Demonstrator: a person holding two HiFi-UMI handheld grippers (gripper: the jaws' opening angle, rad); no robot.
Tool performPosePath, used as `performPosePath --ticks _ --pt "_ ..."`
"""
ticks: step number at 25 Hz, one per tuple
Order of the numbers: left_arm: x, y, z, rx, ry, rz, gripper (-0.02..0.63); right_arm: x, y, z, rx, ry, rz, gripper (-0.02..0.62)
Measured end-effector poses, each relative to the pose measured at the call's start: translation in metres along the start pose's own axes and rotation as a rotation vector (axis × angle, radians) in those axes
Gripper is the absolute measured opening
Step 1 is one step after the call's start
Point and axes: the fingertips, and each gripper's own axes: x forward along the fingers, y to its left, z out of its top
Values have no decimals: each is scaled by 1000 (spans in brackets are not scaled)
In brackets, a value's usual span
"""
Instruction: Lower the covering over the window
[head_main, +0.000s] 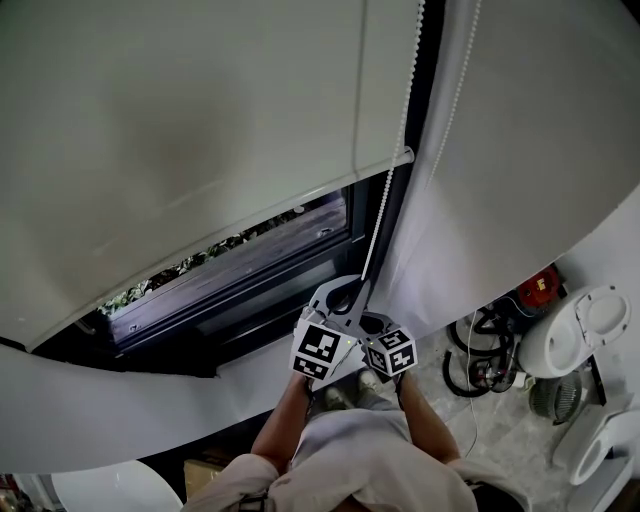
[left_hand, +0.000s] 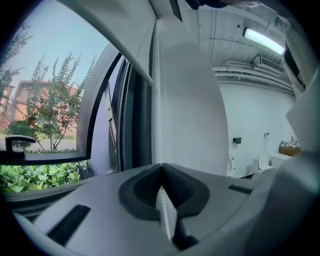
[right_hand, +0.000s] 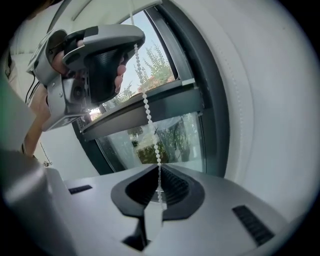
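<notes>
Only the head view shows the roller blind (head_main: 200, 120) partway down the window (head_main: 250, 255), its bead chain (head_main: 385, 200) hanging along the right edge. The left gripper (left_hand: 161, 172) is clamped shut on that chain, which rises straight from its jaws. The right gripper (right_hand: 159, 175) pinches the same chain just below the left one, an order only the right gripper view shows.

Standing here, I can read no lettering, brand, number or sign anywhere. The left gripper's cube (head_main: 320, 351) and the right gripper's cube (head_main: 391, 352) carry only black-and-white square patterns, no characters.
</notes>
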Motion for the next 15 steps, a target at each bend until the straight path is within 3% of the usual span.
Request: performPosePath --ticks 15 --pt "3 -8 -66 -51 116 -7 15 15 -6 -63 46 130 -9 9"
